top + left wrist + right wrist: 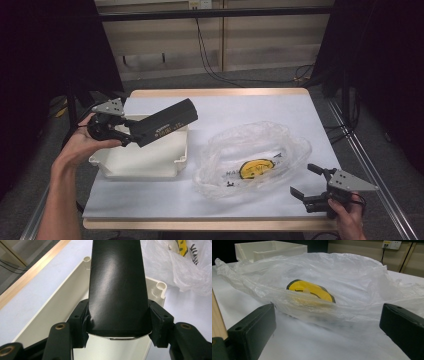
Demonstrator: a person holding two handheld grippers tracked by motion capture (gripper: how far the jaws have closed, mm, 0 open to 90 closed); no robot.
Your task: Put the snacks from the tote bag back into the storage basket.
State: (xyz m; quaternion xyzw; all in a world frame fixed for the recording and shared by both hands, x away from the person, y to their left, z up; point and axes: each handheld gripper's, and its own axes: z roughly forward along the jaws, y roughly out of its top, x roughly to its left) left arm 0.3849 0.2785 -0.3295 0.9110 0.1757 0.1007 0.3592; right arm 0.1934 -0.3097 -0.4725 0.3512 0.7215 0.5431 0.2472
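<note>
Matte black box (169, 121) clamped in left gripper (131, 135); right gripper (306, 181) apart near crinkly bag (252, 150).

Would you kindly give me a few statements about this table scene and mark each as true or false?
1. The left gripper is closed on a long black box. True.
2. The black box lies flat inside the white tray. False: it is held in the air above the tray, tilted.
3. The right gripper has nothing between its open jaws. True.
4. The clear plastic bag sits inside the tray. False: it lies on the table beside the tray, to its right in the high view.
5. A yellow and black print shows through the plastic bag. True.
</note>
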